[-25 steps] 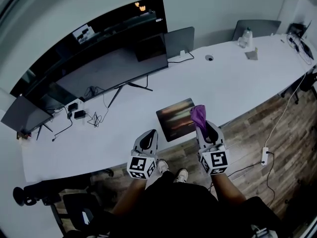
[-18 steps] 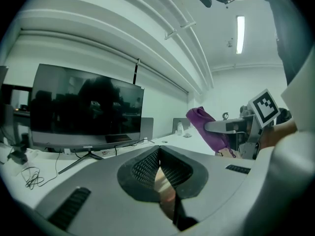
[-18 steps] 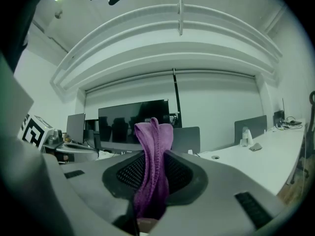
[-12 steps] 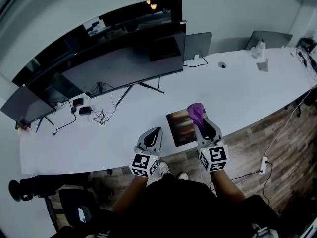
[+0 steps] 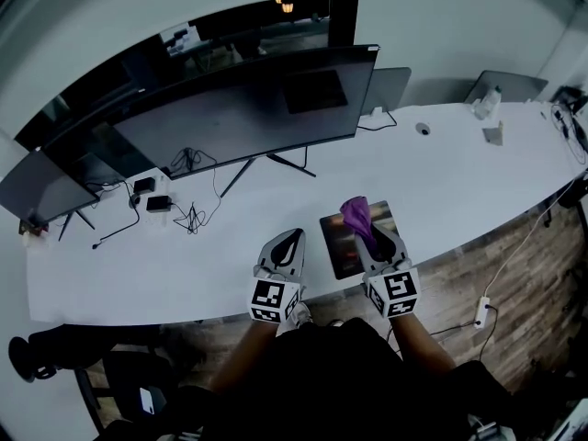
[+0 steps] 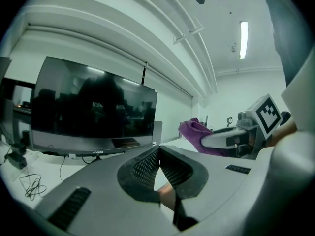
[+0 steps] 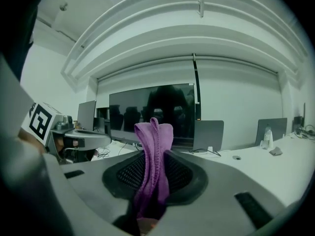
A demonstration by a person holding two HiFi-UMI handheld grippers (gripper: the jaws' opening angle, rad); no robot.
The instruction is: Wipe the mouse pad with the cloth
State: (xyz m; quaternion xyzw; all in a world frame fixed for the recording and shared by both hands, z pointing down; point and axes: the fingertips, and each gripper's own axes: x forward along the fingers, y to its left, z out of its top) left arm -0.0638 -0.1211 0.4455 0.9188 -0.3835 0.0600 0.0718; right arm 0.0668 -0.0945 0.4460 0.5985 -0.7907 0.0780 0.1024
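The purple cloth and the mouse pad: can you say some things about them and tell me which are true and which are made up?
1. The right gripper has the purple cloth pinched between its jaws. True.
2. The left gripper is holding a cloth too. False: its jaws are closed together with nothing between them.
3. The mouse pad lies on the table near its front edge, in front of the person. True.
4. The big monitor is showing a bright cartoon. False: its screen is dark.
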